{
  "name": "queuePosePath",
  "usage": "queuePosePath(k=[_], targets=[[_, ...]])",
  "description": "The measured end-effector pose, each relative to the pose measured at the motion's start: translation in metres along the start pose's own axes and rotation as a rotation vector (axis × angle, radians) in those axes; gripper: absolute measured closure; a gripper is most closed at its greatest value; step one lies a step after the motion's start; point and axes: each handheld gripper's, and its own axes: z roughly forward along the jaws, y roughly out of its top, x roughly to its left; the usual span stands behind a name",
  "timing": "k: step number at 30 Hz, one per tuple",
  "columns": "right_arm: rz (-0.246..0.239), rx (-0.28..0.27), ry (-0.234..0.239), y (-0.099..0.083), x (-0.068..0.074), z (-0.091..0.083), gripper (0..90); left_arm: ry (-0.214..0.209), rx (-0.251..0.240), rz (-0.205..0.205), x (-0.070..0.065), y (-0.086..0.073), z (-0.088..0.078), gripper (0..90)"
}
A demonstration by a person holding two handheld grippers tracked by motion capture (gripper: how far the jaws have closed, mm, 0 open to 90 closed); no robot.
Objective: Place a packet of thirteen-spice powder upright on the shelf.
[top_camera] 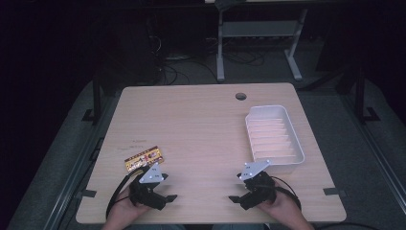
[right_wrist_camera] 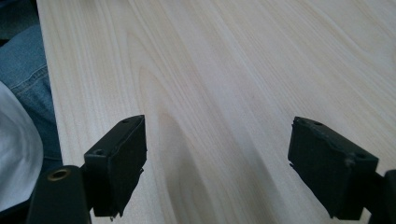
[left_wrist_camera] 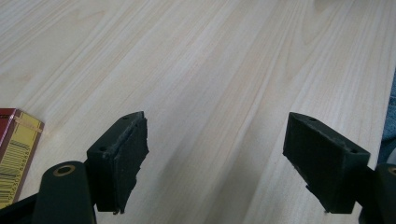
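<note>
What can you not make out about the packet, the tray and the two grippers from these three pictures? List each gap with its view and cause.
- Packet: the print is too small to read in the high view; the left gripper view cuts it off at the left edge.
- White tray: its near outer wall faces away from the high camera.
- Left gripper and right gripper: the undersides are hidden by their own bodies; both stand open.

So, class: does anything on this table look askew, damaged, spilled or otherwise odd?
Little stands out. The flat red-and-yellow printed packet lies askew to the light wooden table's edges, and the left gripper's black rubber pad looks ragged along its edge. The white ribbed plastic tray sits upright, nothing spilled.
</note>
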Motion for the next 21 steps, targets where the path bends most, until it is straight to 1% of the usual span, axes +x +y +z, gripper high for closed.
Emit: queuePosePath(k=[2, 8, 13, 16, 21], targets=[[-0.008, 0.002, 0.001, 0.0, 0.0, 0.0, 18.8, 0.001, -0.002, 0.001, 0.001, 0.0, -0.001, 21.1], [-0.011, 0.004, 0.008, 0.001, 0.003, 0.001, 19.2, -0.004, -0.003, 0.004, 0.004, -0.003, -0.003, 21.2], [-0.015, 0.003, 0.011, 0.002, 0.003, 0.001, 19.3, 0.0, -0.013, 0.002, 0.01, -0.004, -0.006, 21.1], [-0.012, 0.001, 0.012, 0.002, 0.003, 0.001, 19.6, 0.002, -0.017, -0.005, 0.017, -0.005, -0.01, 21.1], [-0.016, 0.002, 0.015, 0.002, 0.003, 0.001, 19.7, 0.028, -0.024, -0.015, 0.032, -0.004, -0.019, 21.1]])
